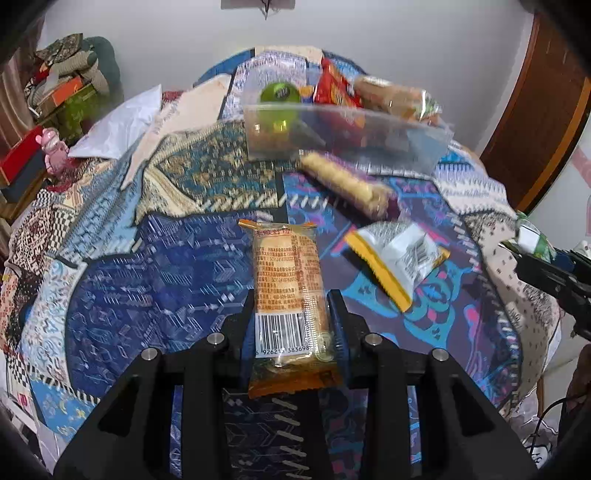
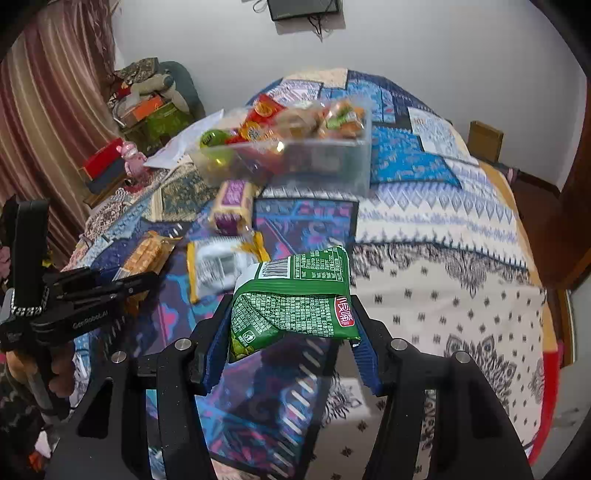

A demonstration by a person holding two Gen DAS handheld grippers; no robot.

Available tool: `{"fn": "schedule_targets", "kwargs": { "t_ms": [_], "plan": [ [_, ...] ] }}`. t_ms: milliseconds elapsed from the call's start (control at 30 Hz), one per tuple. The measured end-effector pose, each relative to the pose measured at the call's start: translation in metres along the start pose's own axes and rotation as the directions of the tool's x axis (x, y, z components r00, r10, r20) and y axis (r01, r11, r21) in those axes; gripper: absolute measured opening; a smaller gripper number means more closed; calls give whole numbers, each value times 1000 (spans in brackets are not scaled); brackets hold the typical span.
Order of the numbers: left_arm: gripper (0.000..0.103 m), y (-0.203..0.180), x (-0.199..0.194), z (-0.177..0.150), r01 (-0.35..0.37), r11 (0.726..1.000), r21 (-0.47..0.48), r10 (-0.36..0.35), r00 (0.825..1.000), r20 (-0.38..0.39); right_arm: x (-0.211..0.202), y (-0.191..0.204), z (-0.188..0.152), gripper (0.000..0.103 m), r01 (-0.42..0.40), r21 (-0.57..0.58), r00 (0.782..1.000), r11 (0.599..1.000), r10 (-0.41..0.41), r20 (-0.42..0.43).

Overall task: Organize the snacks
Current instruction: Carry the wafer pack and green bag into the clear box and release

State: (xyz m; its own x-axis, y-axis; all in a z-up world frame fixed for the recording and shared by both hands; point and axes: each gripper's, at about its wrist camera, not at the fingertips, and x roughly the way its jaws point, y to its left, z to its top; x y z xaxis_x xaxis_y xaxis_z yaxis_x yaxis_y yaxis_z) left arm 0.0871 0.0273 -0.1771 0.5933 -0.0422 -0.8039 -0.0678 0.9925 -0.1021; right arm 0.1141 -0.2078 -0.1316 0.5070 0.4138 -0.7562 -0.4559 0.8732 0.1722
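Risk: right claw [image 2: 291, 325] barely pinches the puffy green bag [image 2: 295, 295], left claw [image 1: 291, 314] clamps the biscuit pack [image 1: 288, 280]; either could slip short of the bin [image 2: 332, 162].

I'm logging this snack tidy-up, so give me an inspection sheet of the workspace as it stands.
Surface: patchwork bedspread, rumpled, multicoloured.
Job's things: clear plastic bin at the far side, part filled with snacks; purple cracker pack and white-and-yellow packet loose on the spread.
Clutter: white paper on the far left of the bed.
Grippers: left gripper closed on the orange biscuit pack; right gripper holds the green snack bag, lifted.
Cables: dark cable at the bed's right edge.
Surroundings: striped curtain, stacked boxes, wooden door, wall screen.
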Motion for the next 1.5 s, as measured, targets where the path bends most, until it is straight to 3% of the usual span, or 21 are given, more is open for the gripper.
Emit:
{"fn": "schedule_targets", "kwargs": {
  "t_ms": [367, 667, 1033, 1367, 1500],
  "plan": [
    [35, 1, -44, 56, 43, 999, 25, -46, 988, 146, -12, 15, 59, 54, -1, -33, 993, 999, 5, 116],
    [35, 13, -44, 114, 15, 999, 36, -22, 976, 216, -5, 28, 118, 54, -17, -41, 980, 999, 25, 196],
    [35, 31, 15, 176, 7, 999, 32, -13, 979, 202, 49, 40, 171, 54, 2, -91, 982, 996, 15, 187],
    [35, 36, 86, 208, 18, 999, 31, -23, 989, 149, 107, 32, 173, 55, -1, -108, 989, 994, 17, 144],
    [36, 34, 94, 214, 34, 999, 43, -40, 986, 160, 116, 29, 171, 58, -4, -123, 992, 992, 20, 127]
  ]
}}
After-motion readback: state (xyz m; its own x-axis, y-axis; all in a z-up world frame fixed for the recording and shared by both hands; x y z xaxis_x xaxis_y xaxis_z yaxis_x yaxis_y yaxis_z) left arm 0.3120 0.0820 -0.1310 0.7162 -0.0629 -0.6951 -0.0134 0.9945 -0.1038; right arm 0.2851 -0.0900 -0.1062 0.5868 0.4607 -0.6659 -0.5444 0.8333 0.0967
